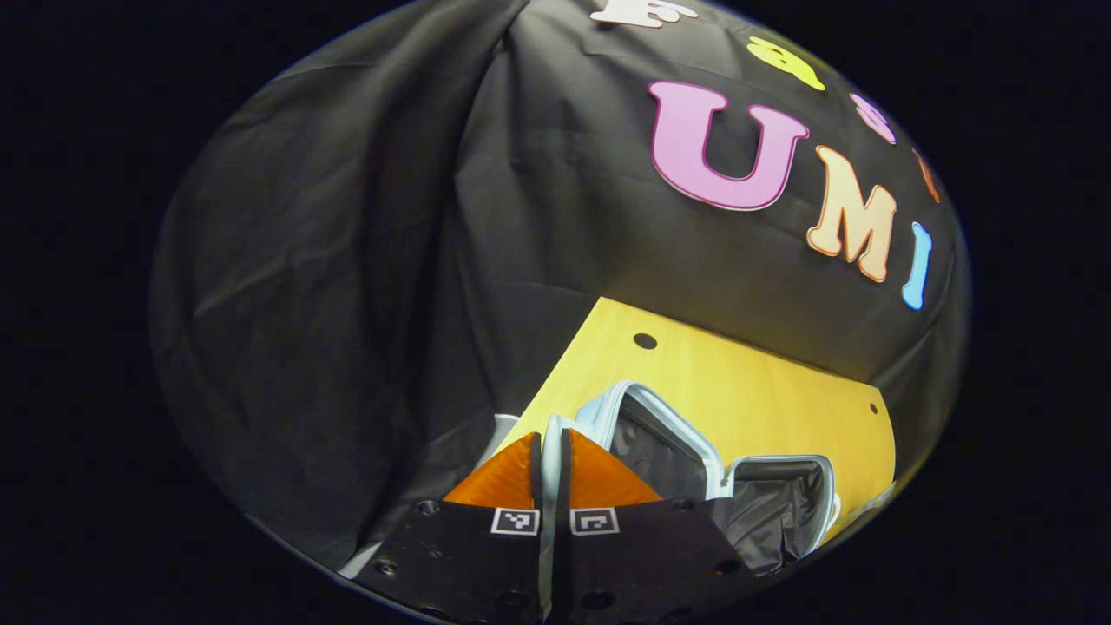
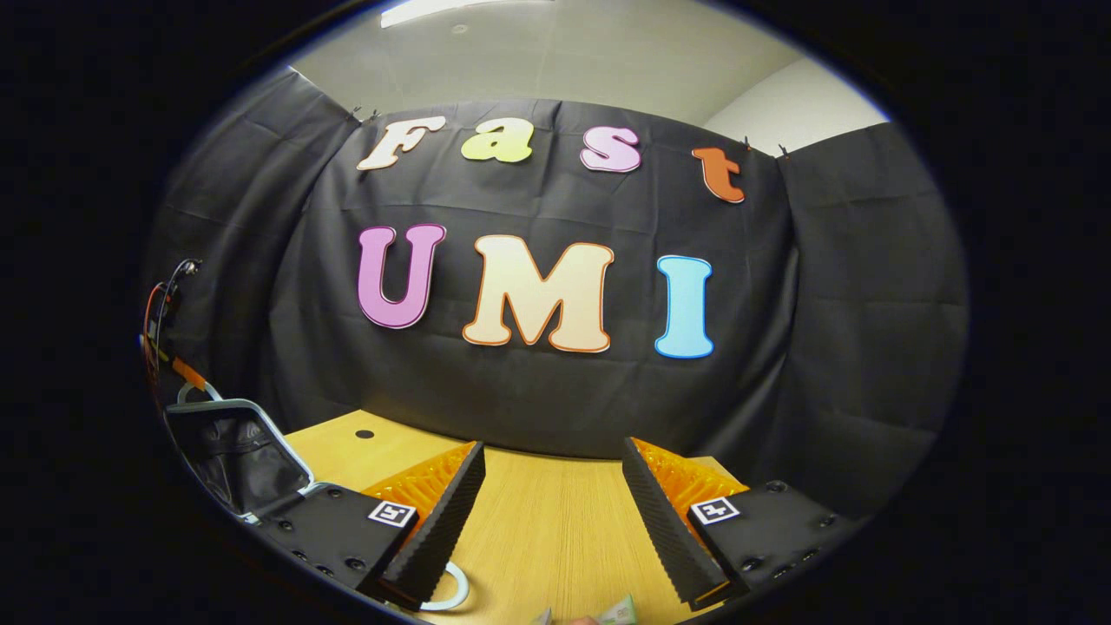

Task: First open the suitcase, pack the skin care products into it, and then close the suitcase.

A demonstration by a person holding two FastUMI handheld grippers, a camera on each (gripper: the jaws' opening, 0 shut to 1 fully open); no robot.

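Note:
The suitcase (image 1: 673,447) lies open on the wooden table (image 1: 746,382), with a pale rim and dark lining in both halves. My left gripper (image 1: 549,438) is shut on the pale edge of the suitcase lid, and a thin strip of that rim shows between its fingers. In the right gripper view the lid (image 2: 230,451) stands raised at the far left. My right gripper (image 2: 552,458) is held open over the bare table (image 2: 538,521), with nothing between its fingers. A small pale-green packet (image 2: 614,612), likely a skin care product, pokes in at the bottom edge, mostly cut off.
Black cloth walls close the booth behind and on both sides. The other gripper's wires and body (image 2: 165,321) sit above the lid at far left. A white loop (image 2: 453,595) lies on the table by the right gripper's left finger. A small hole (image 2: 364,433) marks the tabletop.

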